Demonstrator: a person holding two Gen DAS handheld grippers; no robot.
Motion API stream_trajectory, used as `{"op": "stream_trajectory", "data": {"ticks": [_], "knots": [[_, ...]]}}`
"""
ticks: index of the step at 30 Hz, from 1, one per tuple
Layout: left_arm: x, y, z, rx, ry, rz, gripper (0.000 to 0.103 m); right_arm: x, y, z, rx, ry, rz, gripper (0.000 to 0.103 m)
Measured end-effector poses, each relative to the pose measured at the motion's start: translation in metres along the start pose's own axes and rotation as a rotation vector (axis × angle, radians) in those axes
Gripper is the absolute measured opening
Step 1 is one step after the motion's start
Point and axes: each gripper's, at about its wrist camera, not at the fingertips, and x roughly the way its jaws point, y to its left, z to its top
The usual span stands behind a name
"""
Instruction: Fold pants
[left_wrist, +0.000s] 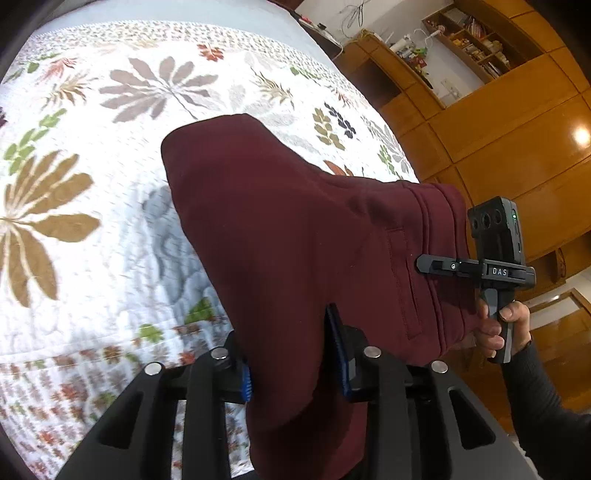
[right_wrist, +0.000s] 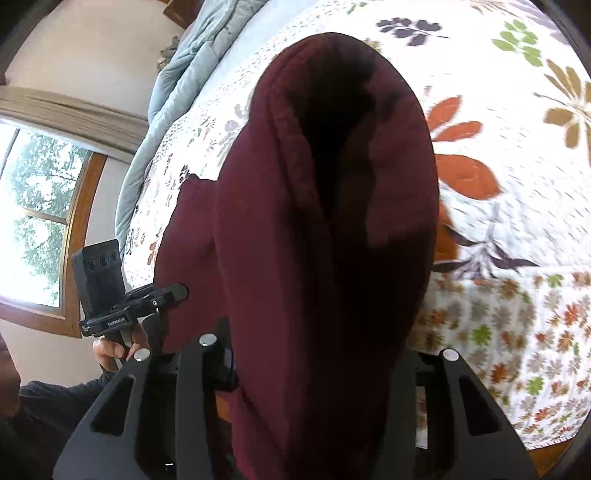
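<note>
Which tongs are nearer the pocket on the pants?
Right. The right tongs grip the pants at the waistband beside the pocket; the left tongs grip them farther away.

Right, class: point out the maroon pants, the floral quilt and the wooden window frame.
maroon pants (left_wrist: 295, 221): left wrist view, on the flat cloth beside the pocket.
floral quilt (left_wrist: 92, 155): left wrist view, on a bare white part among the leaves.
wooden window frame (right_wrist: 75, 236): right wrist view, on its right upright.

Right hand-held gripper (right_wrist: 325, 369) fingertips buried under maroon pants (right_wrist: 332, 221); shelf (left_wrist: 469, 33) contents too small.
</note>
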Motion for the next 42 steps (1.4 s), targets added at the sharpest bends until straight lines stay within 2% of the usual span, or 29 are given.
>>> {"op": "stream_trajectory", "data": {"ticks": [10,17,22,27,32,35,37,39,41,42], "knots": [[-0.049,0.019,0.006,0.003,-0.079,0.073,0.032,0.025,0.034,0.029,-0.088,0.011,0.049,0.041],[-0.084,0.051,0.026,-0.003,-0.126,0.139,0.032,0.054,0.048,0.061,-0.131,0.025,0.085,0.041],[-0.106,0.098,0.066,-0.033,-0.155,0.178,0.032,0.085,0.067,0.109,-0.172,0.039,0.089,0.041],[-0.118,0.149,0.110,-0.071,-0.184,0.223,0.032,0.129,0.086,0.174,-0.189,0.048,0.098,0.041],[-0.107,0.214,0.142,-0.163,-0.163,0.225,0.032,0.169,0.077,0.219,-0.145,0.087,0.100,0.040],[-0.091,0.246,0.142,-0.225,-0.133,0.196,0.033,0.185,0.060,0.231,-0.112,0.106,0.104,0.041],[-0.082,0.252,0.138,-0.225,-0.127,0.180,0.038,0.190,0.046,0.235,-0.095,0.123,0.107,0.043],[-0.076,0.251,0.132,-0.212,-0.123,0.178,0.044,0.194,0.027,0.235,-0.074,0.139,0.086,0.056],[-0.078,0.249,0.126,-0.210,-0.130,0.177,0.056,0.200,0.010,0.230,-0.058,0.161,0.076,0.070],[-0.083,0.249,0.123,-0.215,-0.134,0.186,0.060,0.200,0.010,0.226,-0.058,0.160,0.088,0.071]]}}
